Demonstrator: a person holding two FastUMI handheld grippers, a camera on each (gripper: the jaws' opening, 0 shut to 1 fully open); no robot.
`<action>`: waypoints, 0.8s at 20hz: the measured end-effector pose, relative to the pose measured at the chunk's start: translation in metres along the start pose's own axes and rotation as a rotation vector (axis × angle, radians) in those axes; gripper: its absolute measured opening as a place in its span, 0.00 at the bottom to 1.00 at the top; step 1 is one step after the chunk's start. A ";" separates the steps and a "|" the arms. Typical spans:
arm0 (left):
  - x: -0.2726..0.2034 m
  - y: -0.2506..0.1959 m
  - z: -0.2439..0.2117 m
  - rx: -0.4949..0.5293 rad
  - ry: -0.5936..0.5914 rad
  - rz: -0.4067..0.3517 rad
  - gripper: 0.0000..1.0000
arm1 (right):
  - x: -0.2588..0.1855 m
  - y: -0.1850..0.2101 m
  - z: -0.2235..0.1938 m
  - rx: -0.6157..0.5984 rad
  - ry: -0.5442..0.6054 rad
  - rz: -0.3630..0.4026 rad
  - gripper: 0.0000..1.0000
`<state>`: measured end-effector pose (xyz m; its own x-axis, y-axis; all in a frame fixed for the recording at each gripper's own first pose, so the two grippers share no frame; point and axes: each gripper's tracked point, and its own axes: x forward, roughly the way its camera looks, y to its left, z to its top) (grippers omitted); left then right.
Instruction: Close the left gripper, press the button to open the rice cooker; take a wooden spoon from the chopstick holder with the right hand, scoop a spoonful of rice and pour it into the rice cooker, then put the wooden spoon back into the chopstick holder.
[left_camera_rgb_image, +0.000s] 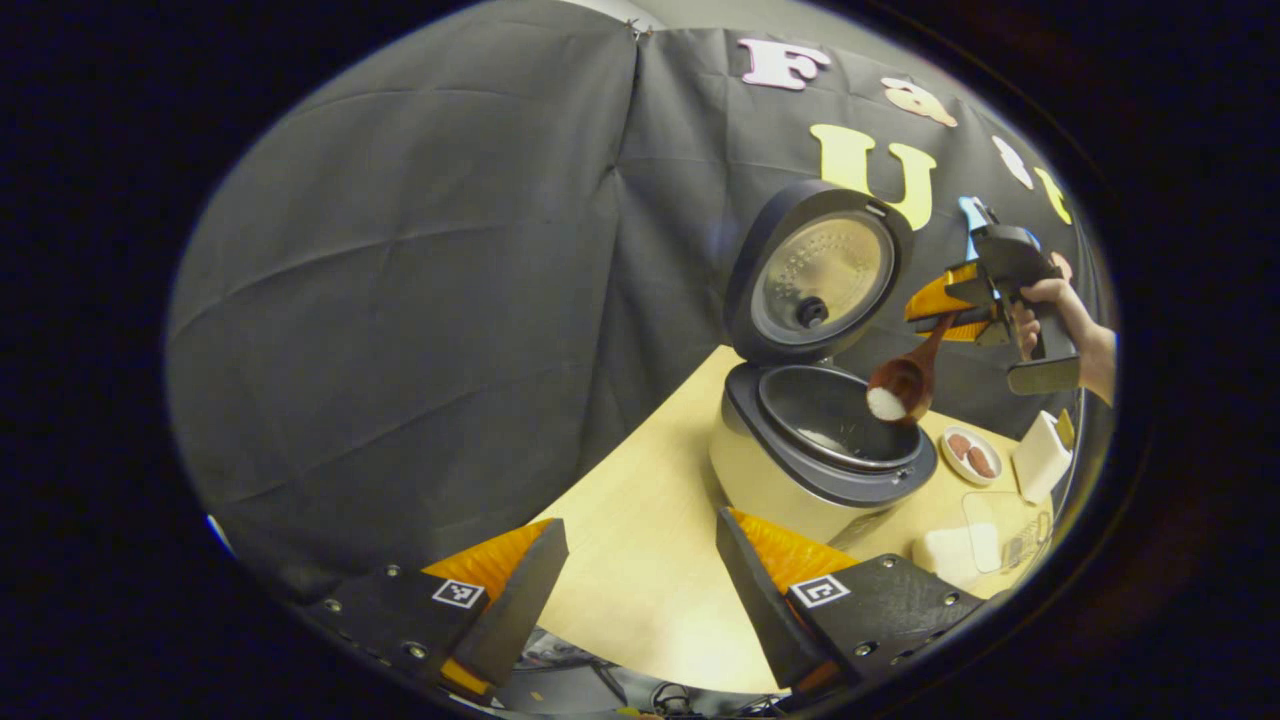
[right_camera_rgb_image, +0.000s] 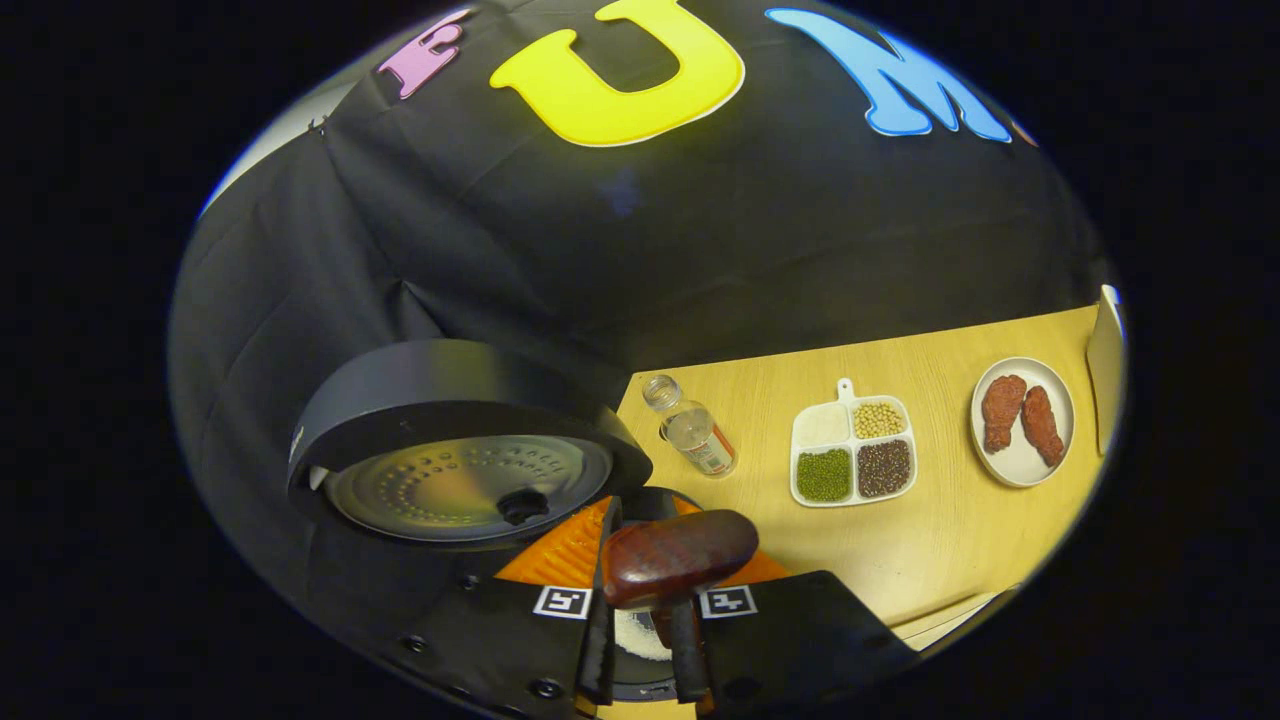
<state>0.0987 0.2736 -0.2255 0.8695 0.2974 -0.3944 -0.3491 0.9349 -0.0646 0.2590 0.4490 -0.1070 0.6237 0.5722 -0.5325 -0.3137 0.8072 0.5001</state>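
1. My right gripper (right_camera_rgb_image: 645, 640) has its fingers closed tight on the wooden spoon (right_camera_rgb_image: 678, 558) handle. In the right gripper view the spoon's back bulges just ahead of the fingers.
2. In the left gripper view the right gripper (left_camera_rgb_image: 940, 318) is held high by a hand (left_camera_rgb_image: 1045, 315), fingers pointing toward the rice cooker (left_camera_rgb_image: 815, 455). The spoon (left_camera_rgb_image: 905, 385) hangs down from it, tilted, with white rice (left_camera_rgb_image: 886, 403) in the bowl, right over the pot's rim.
3. My left gripper (left_camera_rgb_image: 635, 580) is wide open and holds nothing. It sits low over the tabletop (left_camera_rgb_image: 640, 520), well short of the cooker.
4. The cooker lid (left_camera_rgb_image: 815, 270) stands upright and open. The inner pot shows some rice at the bottom.
5. Writing: square tracking markers on the gripper fingers, no readable text. The bottle (right_camera_rgb_image: 692, 432) label is too small to read.
6. Farther out in the right gripper view: a four-compartment tray (right_camera_rgb_image: 852, 455) of grains, and a plate (right_camera_rgb_image: 1022, 422) with two reddish-brown pieces, both apart on the tabletop.
7. I can't identify the white objects (left_camera_rgb_image: 1040, 455) right of the cooker in the left gripper view.
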 end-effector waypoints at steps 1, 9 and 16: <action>0.001 0.003 -0.002 0.004 0.003 0.007 0.95 | 0.002 0.001 0.002 -0.020 -0.010 -0.001 0.25; -0.003 0.002 0.005 0.013 -0.010 0.015 0.95 | 0.011 0.026 -0.008 -0.283 -0.010 0.016 0.25; -0.003 0.004 -0.010 -0.004 0.016 0.011 0.94 | 0.012 0.043 -0.017 -0.446 -0.034 0.008 0.25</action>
<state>0.0913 0.2741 -0.2337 0.8596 0.3047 -0.4101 -0.3604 0.9306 -0.0639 0.2408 0.4934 -0.1031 0.6410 0.5793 -0.5035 -0.5916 0.7908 0.1568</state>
